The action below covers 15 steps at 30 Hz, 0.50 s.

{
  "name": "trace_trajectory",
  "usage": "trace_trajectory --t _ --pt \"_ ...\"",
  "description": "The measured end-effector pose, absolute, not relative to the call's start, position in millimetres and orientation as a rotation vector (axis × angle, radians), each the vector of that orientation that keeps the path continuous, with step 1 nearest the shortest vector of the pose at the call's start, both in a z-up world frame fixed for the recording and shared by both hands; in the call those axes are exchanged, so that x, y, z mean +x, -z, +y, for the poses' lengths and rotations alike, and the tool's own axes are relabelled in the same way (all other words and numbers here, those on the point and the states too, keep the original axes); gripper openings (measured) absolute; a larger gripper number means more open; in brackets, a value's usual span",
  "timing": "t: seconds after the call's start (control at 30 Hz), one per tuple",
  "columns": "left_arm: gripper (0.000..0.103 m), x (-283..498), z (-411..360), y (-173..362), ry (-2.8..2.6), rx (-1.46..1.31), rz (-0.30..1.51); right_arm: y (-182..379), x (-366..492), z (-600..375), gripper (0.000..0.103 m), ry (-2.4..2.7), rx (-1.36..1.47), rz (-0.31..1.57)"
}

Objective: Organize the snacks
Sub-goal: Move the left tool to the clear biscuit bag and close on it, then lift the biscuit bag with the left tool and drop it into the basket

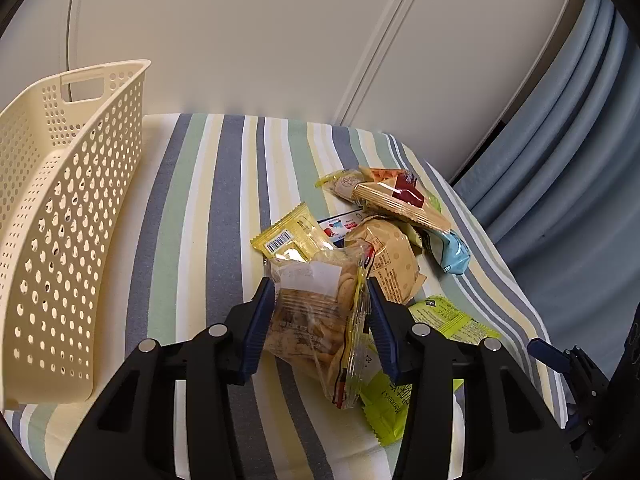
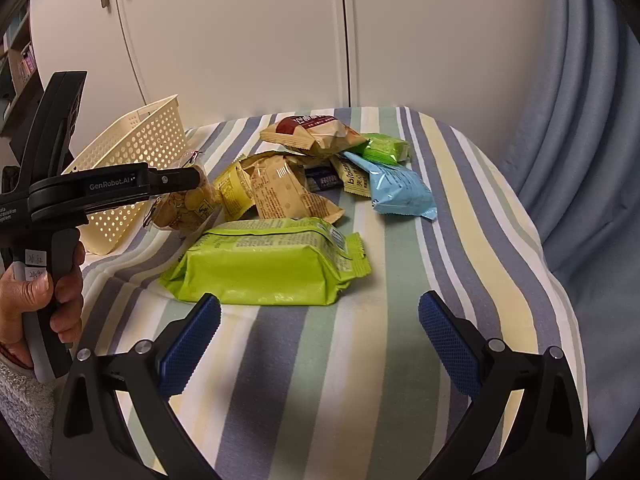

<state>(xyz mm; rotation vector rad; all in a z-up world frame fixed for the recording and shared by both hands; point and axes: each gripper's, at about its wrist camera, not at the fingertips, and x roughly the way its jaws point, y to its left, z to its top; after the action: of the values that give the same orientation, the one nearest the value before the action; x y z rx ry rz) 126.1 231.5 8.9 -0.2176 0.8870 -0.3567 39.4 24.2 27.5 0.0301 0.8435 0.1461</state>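
Observation:
My left gripper is shut on a clear bag of round crackers, held above the striped table. The same clear bag hangs from the left gripper in the right wrist view, just right of the cream basket. That cream perforated basket stands at the left. A pile of snack packets lies at the middle right: a yellow one, a tan one, a light blue one. My right gripper is open over bare cloth, just short of a large lime-green pack.
A person's hand grips the left tool's handle. White cupboard doors stand behind the table. A blue-grey curtain hangs along the right. A red-and-tan wafer pack tops the pile, with a small green packet beside it.

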Motion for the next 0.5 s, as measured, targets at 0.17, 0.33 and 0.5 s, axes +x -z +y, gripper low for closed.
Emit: trace_trajectory --t 0.17,0.33,0.5 --pt "0.047 128 237 -9 0.364 -0.238 0.879 -32 44 32 0.098 -0.147 -0.001 0.839" --pt "0.060 134 230 6 0.346 -0.219 0.925 -33 48 33 0.098 -0.147 0.000 0.842" --pt "0.082 146 234 27 0.316 -0.256 1.013 -32 46 32 0.098 -0.150 0.004 0.842"
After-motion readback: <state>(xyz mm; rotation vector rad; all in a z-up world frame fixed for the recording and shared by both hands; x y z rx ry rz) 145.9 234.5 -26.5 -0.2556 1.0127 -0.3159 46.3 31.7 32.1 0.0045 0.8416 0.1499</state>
